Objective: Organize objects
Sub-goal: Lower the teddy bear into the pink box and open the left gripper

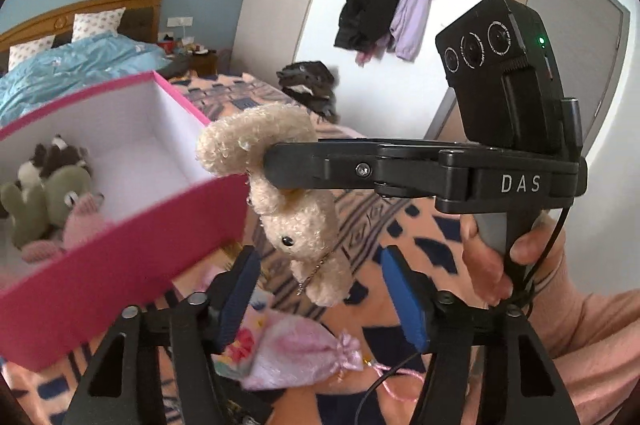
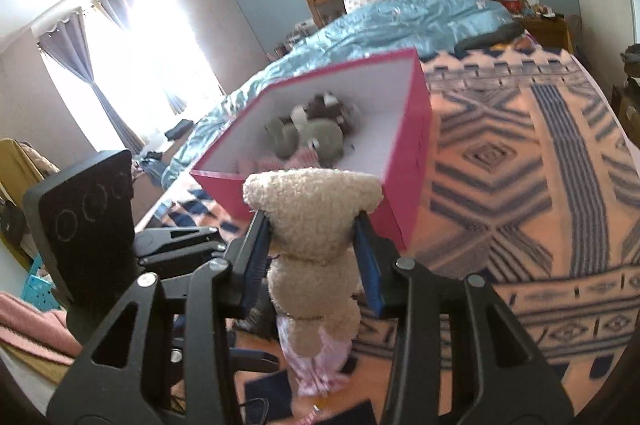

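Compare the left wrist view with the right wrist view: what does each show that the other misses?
Left wrist only: black and lilac clothes on a wall hook rack, and the hand gripping the right tongs.
Right wrist only: the bright curtained window.
Both: the curly beige plush toy clamped in the right tongs, the pink cardboard box holding other plush toys, and the pink satin drawstring pouch on the patterned blanket.

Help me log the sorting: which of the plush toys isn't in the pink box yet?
The cream curly plush, clamped in the right gripper short of the pink box; the green and brown plushes already lie inside.
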A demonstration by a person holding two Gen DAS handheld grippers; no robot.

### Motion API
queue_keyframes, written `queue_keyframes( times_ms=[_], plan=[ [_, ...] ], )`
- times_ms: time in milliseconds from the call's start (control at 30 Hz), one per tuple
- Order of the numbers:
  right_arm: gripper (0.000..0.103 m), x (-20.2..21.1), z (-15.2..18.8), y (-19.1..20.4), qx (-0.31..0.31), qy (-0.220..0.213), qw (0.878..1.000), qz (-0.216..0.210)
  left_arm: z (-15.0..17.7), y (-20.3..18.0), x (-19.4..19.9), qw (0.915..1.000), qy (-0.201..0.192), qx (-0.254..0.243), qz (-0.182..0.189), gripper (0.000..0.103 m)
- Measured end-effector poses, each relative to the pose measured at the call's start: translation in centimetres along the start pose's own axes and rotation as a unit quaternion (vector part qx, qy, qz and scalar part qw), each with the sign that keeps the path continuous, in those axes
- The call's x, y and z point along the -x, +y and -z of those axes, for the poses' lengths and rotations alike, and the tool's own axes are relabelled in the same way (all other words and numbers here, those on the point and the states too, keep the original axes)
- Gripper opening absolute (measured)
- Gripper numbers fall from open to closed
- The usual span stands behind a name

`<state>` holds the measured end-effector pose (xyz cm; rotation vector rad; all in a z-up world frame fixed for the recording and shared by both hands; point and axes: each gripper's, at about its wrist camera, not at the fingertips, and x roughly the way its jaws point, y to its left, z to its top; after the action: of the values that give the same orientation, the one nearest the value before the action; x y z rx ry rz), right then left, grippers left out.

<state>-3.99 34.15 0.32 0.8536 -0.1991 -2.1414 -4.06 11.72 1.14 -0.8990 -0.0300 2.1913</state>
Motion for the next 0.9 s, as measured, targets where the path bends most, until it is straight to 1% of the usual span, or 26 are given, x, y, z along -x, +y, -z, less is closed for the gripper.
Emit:
queue_keyframes(
  times_ms=[67,133,300,500,533,633,733,900],
  plan=[
    [0.044,-0.2,-0.9,0.2,0.004,-0.010,1.000,-0.002,-0.7,0.3,0.1,1.0000,-0.006,0.003,-0.002,0.060],
    [0.044,-0.4,-2.0,0.4,0.004,-0.018,1.000,-0.008,-1.7,0.7,-0.1,0.9998,-0.011,0.003,-0.014,0.054],
    [0.044,-1.4,-5.0,0.8,0.013,-0.035,0.999,-0.011,-3.7,2.0,-0.1,0.9995,-0.019,0.004,-0.026,0.048],
    [0.044,-3.4,-8.6,0.8,0.023,-0.043,0.999,-0.001,-6.2,5.0,-0.8,0.9982,-0.025,0.031,-0.044,0.042],
    [0.044,-4.0,-9.2,0.7,0.025,-0.041,0.999,0.003,-6.7,5.9,-1.1,0.9977,-0.022,0.040,-0.049,0.040],
    [0.044,-5.8,-10.2,0.1,0.019,-0.032,0.999,0.015,-7.4,7.6,-1.7,0.9965,-0.013,0.064,-0.052,0.038],
    [0.044,-7.6,-11.0,-0.6,0.017,-0.022,0.999,0.032,-8.3,9.6,-2.9,0.9941,-0.002,0.089,-0.063,0.038],
    [0.044,-10.4,-12.1,-2.5,0.003,0.002,0.999,0.051,-9.4,12.0,-4.9,0.9907,0.017,0.115,-0.070,0.038]
  ],
)
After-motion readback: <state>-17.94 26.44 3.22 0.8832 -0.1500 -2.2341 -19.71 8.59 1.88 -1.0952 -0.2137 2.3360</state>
